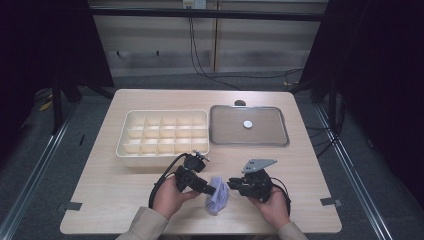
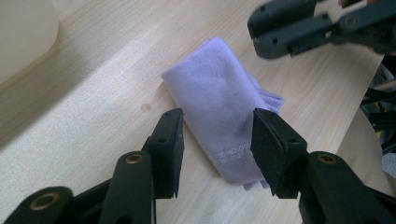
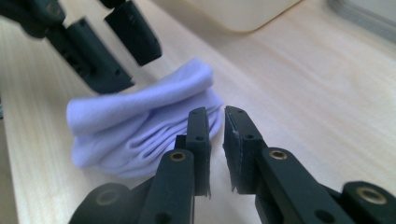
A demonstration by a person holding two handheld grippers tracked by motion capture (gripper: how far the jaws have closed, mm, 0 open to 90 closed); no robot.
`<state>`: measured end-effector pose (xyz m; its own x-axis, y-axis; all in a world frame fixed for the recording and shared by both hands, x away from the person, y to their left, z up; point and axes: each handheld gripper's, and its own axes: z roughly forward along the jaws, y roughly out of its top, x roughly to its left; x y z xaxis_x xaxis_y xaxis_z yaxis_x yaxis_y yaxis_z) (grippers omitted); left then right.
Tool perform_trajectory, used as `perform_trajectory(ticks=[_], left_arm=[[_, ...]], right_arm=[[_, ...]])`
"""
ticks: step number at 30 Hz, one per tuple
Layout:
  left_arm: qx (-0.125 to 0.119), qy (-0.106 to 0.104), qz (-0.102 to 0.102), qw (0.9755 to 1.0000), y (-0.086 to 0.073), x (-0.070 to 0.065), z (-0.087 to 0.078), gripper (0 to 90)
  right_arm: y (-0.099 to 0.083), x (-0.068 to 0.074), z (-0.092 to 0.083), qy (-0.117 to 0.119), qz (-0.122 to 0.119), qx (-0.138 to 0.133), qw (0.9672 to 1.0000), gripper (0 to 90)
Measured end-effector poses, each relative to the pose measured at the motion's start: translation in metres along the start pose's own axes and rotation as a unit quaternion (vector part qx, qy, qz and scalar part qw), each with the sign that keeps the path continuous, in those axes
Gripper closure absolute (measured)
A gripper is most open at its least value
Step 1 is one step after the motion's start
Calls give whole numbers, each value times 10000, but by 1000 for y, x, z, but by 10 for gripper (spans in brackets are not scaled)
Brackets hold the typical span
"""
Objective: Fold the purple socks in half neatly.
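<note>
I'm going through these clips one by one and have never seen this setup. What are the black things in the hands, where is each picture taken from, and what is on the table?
A person holds black two-jaw tongs in each hand: left tongs, right tongs. One picture looks down from above; the other two come from cameras riding on each tool, looking along its jaws. On the pale wooden table lie a folded lilac cloth, a cream plastic box with many compartments, and a grey metal tray holding a small white disc. The left jaws stand open around the cloth; the right ones are nearly closed beside it. Nothing is gripped.
</note>
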<state>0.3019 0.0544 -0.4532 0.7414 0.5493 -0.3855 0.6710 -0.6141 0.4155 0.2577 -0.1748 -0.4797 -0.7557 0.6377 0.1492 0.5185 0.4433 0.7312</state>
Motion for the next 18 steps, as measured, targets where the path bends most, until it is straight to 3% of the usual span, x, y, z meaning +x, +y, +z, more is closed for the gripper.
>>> perform_trajectory(ticks=[9,18], left_arm=[[13,-11,-54,10000,-2,3,0,524],[28,-42,-145,9999,-1,2,7,491]], right_arm=[[-13,11,6,175,-230,425,9987,814],[-14,17,14,246,-334,522,9978,816]])
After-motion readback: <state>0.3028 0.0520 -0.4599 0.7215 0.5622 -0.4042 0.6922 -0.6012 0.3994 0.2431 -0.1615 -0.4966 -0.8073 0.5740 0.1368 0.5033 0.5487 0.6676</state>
